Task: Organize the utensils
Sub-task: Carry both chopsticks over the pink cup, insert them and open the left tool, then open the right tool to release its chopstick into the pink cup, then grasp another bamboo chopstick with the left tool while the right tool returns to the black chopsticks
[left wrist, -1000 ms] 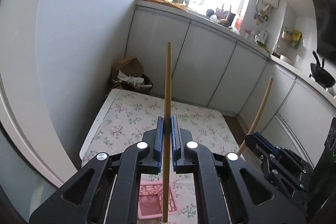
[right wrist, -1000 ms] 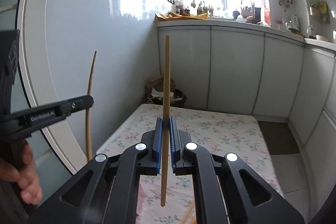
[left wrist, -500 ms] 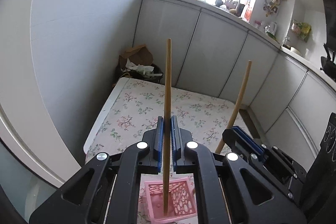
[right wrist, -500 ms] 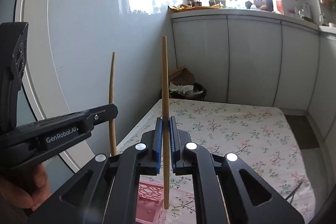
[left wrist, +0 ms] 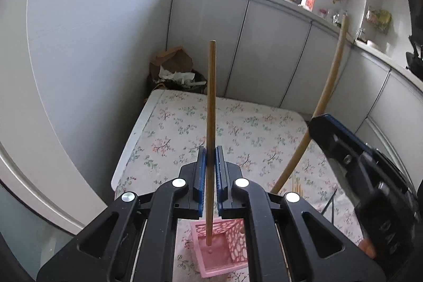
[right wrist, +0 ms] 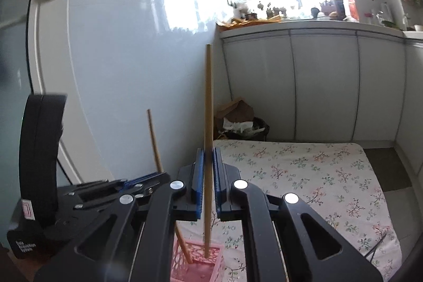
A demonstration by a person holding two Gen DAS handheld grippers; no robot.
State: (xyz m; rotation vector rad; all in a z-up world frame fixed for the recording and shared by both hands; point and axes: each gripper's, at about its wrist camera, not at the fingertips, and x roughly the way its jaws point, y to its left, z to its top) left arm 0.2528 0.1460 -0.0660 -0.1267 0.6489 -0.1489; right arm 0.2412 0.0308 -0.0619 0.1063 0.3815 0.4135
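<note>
My left gripper [left wrist: 208, 157] is shut on a wooden chopstick [left wrist: 211, 107], held upright with its lower end inside the pink perforated basket [left wrist: 224, 258]. My right gripper [right wrist: 207, 159] is shut on a second wooden chopstick [right wrist: 208, 102], also upright, its lower end at the pink basket's [right wrist: 195, 266] rim. In the left wrist view the right gripper [left wrist: 343, 149] and its chopstick [left wrist: 330, 81] show at the right. In the right wrist view the left gripper [right wrist: 144, 180] and its chopstick [right wrist: 154, 139] show at the left, its end inside the basket.
The basket stands on a table with a floral cloth [left wrist: 238, 128], [right wrist: 317, 176]. More chopsticks [left wrist: 297, 184] and a thin black utensil [left wrist: 329, 202] lie on the cloth to the right. A bin with paper bags [left wrist: 177, 70] stands behind the table. White cabinets [right wrist: 317, 86] line the wall.
Both grippers have come lower and closer to the table. The pink basket is nearer, and both chopsticks' lower ends now reach it.
</note>
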